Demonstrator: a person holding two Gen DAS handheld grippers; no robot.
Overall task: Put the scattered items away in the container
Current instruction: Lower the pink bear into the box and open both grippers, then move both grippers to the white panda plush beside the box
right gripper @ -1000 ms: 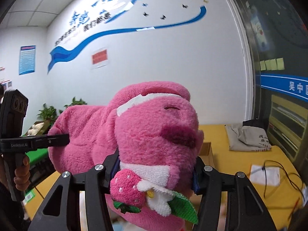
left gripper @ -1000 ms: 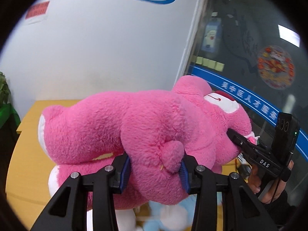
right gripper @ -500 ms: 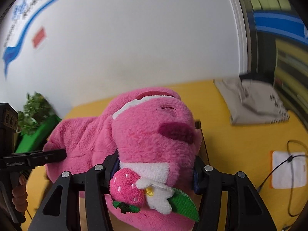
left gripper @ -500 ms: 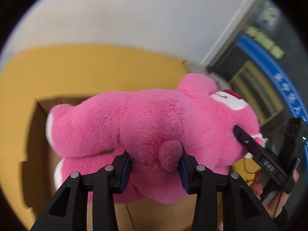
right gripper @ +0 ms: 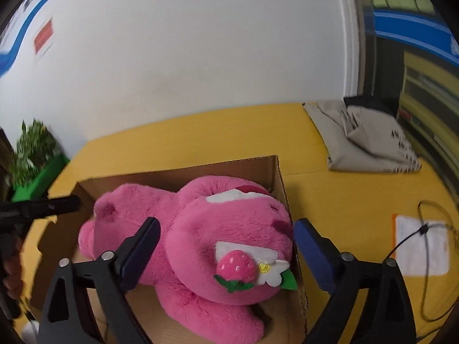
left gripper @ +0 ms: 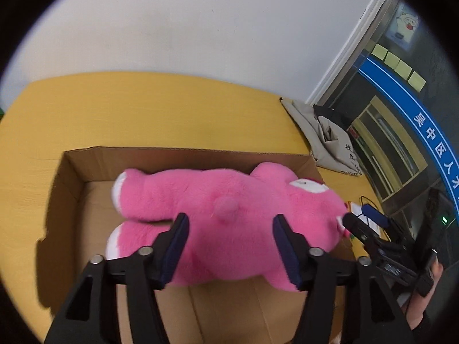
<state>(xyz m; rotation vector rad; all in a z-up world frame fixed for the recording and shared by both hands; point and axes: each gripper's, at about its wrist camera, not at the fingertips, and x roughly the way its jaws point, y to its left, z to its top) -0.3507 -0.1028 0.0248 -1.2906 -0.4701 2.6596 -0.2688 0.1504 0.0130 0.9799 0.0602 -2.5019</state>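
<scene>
Hot-pink plush bear (right gripper: 200,229) – white patches, red strawberry (right gripper: 235,265) – in a plain brown cardboard box (left gripper: 172,157) on a yellow table (left gripper: 143,109).

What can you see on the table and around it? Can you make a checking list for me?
Surface: yellow table, wooden look.
Job's things: pink plush bear lying in the open cardboard box; a strawberry and flower patch on its head.
Clutter: folded grey cloth bag; white paper sheet.
Grippers: left gripper and right gripper both open, fingers on either side of the bear, not squeezing it.
Cables: thin black cable lying over the paper.
Surroundings: white wall; green plant at the left; yellow sticky notes on a glass partition.
</scene>
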